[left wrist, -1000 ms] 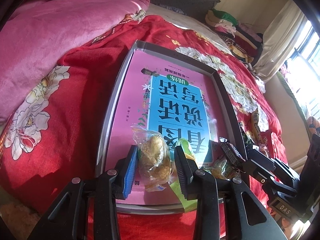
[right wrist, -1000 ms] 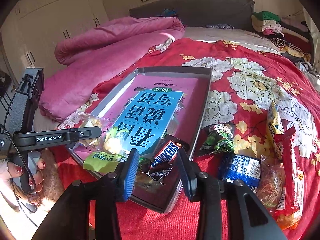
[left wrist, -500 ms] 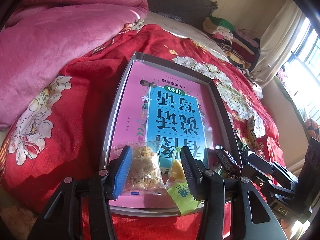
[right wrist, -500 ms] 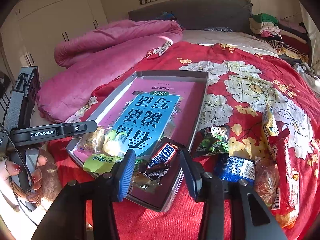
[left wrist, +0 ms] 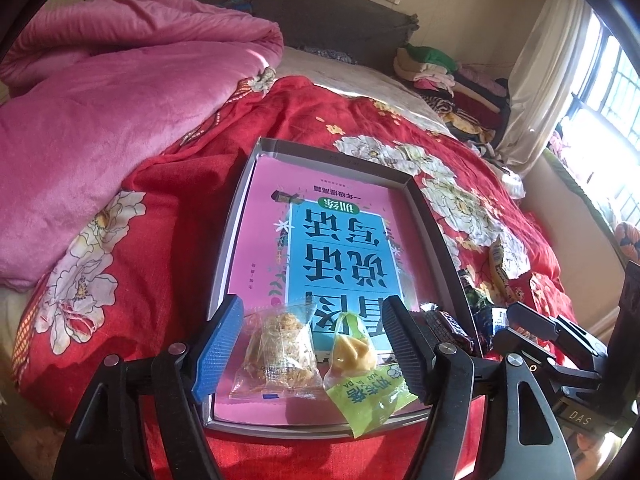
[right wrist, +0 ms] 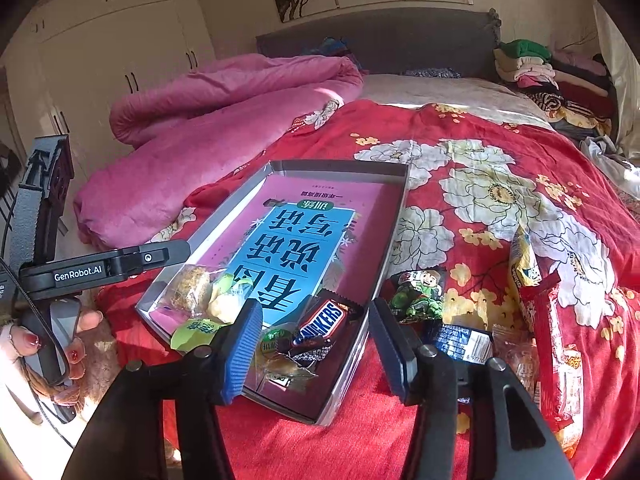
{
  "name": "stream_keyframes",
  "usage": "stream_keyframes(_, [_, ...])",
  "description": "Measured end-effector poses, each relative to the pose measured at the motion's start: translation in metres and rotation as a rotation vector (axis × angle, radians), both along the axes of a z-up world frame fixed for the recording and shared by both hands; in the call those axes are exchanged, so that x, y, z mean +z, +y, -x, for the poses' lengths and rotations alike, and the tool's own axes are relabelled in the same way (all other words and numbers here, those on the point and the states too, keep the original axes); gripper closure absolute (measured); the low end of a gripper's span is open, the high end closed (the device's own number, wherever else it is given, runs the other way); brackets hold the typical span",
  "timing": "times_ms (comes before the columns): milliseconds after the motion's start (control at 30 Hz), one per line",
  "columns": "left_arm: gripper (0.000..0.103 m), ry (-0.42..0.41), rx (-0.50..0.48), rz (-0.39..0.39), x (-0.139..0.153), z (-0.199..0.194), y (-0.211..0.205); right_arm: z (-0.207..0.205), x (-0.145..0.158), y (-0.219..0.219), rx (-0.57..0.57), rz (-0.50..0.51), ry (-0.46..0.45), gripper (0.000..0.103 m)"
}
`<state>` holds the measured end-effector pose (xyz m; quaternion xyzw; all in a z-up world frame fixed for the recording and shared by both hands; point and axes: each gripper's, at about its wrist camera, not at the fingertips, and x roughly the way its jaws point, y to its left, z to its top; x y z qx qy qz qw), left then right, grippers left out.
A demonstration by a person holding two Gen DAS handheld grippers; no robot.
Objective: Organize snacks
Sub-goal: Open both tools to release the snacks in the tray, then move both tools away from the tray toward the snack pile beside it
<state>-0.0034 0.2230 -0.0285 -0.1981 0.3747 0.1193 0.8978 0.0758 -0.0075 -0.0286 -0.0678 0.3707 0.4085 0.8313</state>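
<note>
A shallow grey box [left wrist: 236, 216] [right wrist: 396, 216] lined with a pink and blue book cover lies on the red flowered bedspread. Near its front edge lie a clear packet of brown cake [left wrist: 280, 354] [right wrist: 188, 290] and a green-wrapped yellow sweet [left wrist: 358, 376] [right wrist: 218, 304]. My left gripper [left wrist: 310, 346] is opening around both, its pads clear of them. A Snickers bar [right wrist: 322, 320] [left wrist: 446, 328] and small wrapped sweets [right wrist: 280, 354] lie in the box's near right corner. My right gripper [right wrist: 314, 350] is opening over them, its pads apart from the bar.
More snacks lie on the bedspread right of the box: a green cartoon packet [right wrist: 418, 290], a blue packet [right wrist: 464, 342], a red bag [right wrist: 560, 344] and a yellow bag [right wrist: 522, 258]. A pink quilt [left wrist: 100, 112] is heaped at left. A hand [right wrist: 48, 344] holds the left gripper's handle.
The left jaws let go of the cake packet and spread wide; it now lies flat in the box. The right jaws widened off the Snickers bar, which rests in the box corner.
</note>
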Motion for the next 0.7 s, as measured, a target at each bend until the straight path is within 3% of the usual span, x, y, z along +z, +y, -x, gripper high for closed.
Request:
stream_keyframes(333, [0.026, -0.006, -0.027, -0.033, 0.009, 0.004, -0.014, 0.002, 0.015, -0.014, -0.016, -0.040, -0.034, 0.042])
stream_keyframes(700, [0.026, -0.042, -0.070, 0.029, 0.025, 0.007, -0.027, -0.006, 0.029, -0.042, -0.078, -0.068, -0.055, 0.039])
